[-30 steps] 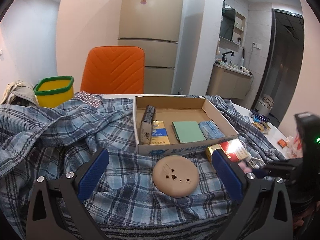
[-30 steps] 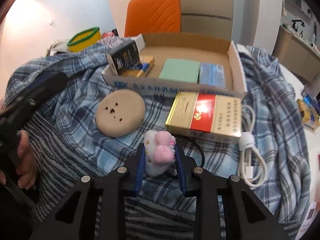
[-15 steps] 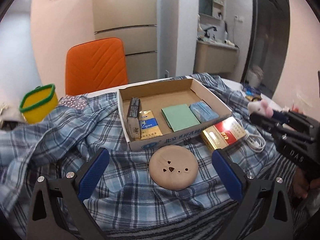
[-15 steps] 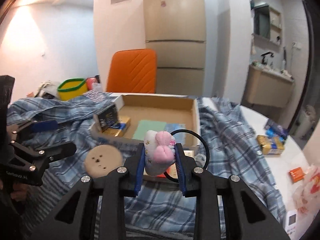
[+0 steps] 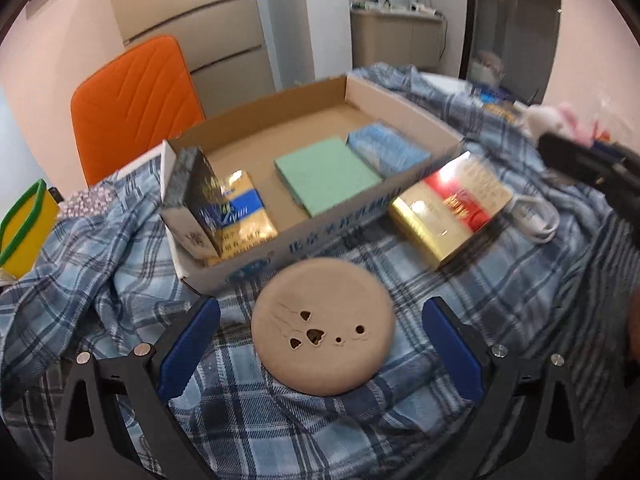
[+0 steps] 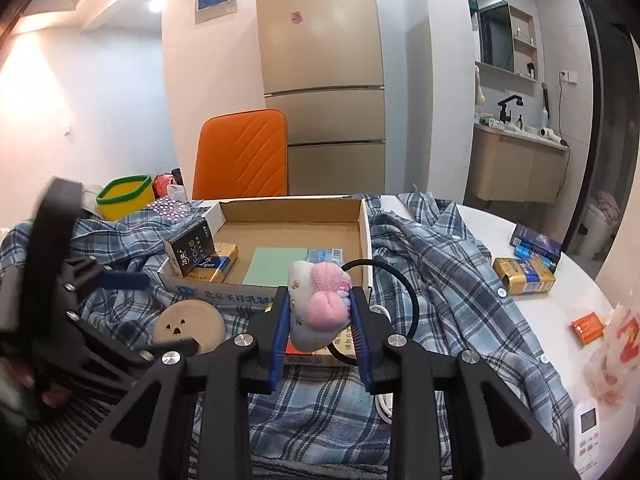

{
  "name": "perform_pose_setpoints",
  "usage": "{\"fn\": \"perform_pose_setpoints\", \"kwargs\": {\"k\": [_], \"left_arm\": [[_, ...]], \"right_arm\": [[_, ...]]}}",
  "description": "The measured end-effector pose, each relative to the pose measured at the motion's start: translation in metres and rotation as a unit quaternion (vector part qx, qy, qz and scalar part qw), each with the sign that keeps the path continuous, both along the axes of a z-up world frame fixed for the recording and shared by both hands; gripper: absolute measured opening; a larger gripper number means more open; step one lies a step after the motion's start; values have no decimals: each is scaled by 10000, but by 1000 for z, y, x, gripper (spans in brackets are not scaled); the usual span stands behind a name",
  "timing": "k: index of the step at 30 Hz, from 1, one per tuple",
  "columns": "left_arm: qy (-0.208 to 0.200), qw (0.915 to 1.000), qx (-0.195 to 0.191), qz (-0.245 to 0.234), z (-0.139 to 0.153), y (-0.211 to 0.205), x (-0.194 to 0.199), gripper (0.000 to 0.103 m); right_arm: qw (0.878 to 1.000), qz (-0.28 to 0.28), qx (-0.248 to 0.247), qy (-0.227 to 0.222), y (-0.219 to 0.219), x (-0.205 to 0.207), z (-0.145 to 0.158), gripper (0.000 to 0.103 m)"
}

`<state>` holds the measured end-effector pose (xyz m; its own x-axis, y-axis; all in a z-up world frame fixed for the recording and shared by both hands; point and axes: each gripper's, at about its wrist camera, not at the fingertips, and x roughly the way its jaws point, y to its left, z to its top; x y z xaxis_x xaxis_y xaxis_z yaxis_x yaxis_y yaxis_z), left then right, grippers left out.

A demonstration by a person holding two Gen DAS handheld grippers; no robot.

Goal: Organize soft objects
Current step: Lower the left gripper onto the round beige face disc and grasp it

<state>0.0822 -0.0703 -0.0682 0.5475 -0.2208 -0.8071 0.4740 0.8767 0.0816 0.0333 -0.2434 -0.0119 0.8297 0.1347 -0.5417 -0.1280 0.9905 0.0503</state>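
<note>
Plaid cloth (image 5: 120, 280): blue checked fabric, rumpled, spread over the table beneath every item.
Left gripper (image 5: 320, 344): blue pads spread wide apart, one on either side of the tan disc, neither pad touching it.
Tan disc (image 5: 322, 326): soft round pad with small cut-out holes, flat on the cloth at 6 o'clock of the box; also seen at 9 o'clock of the right gripper in the right wrist view.
Right gripper (image 6: 319, 312): clamped on the plush toy, both blue pads pressing its sides.
Plush toy (image 6: 318, 306): white body with pink tufts, lifted clear of the cloth; a black cord loops off it toward 3 o'clock.
Cardboard box (image 5: 404, 108): shallow open tray on the cloth, holding a dark carton leaning on a gold-and-blue packet, a green pad (image 5: 326, 176) and a blue packet.
Red-and-gold carton (image 5: 452, 216): on the cloth, just beside the box front at 3 o'clock.
White cable (image 5: 538, 220): coiled at 3 o'clock of that carton.
Orange chair (image 6: 242, 154): behind the table at 12 o'clock.
Yellow bin (image 6: 124, 196): green-rimmed, at 10 o'clock of the box.
</note>
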Motion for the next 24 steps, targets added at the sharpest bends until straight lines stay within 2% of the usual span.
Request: {"fn": "perform_pose_setpoints", "kwargs": {"k": [11, 14, 18, 24], "left_arm": [[638, 9977, 40, 242, -19, 6, 19, 101], [735, 9970, -17, 229, -21, 4, 21, 94], [692, 9974, -89, 162, -20, 4, 18, 83], [559, 9982, -128, 155, -16, 7, 12, 80]], "right_arm": [[9999, 21, -9, 140, 1, 4, -5, 30], [9999, 28, 8, 170, 1, 5, -5, 30], [9998, 51, 9, 204, 1, 6, -6, 30], [9996, 52, 49, 276, -1, 8, -9, 30]]}}
